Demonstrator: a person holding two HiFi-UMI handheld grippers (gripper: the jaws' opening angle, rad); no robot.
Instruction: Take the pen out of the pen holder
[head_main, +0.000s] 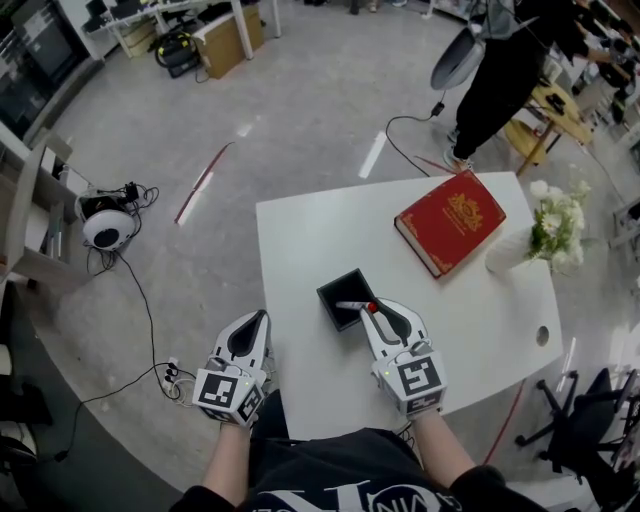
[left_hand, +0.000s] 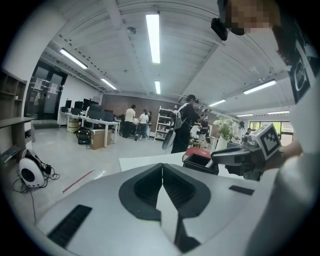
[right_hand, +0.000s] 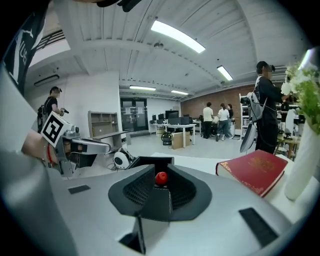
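- Left tool (head_main: 259, 319) sits at the lower left of the head view, off the near left edge of the surface (head_main: 300, 235). Its jaws are pressed together with nothing between them.
- Right tool (head_main: 373, 308) is at lower centre, over the surface, its tip at the near right rim of the pen holder (head_main: 328, 310).
- Right tool is pinching the pen (head_main: 352, 305). The red ball end sits between the pads in the right gripper view. In the head view the white shaft runs left from the tip, across the holder's opening.
- The holder is a black square box, open at the top, standing on the surface at frame centre, just beyond the right tool.
- Red book (head_main: 450, 220) with a gold cover mark lies flat to the upper right, apart from the holder.
- White flowers (head_main: 558, 222) in a pale vase (head_main: 505, 257) stand at the right edge, just right of the book.
- On the floor at mid left, a white headset (head_main: 108, 228) with tangled cables.
- Top of frame: a cardboard box (head_main: 228, 40) at upper left, and a person in dark clothes (head_main: 500, 80) standing at upper right.
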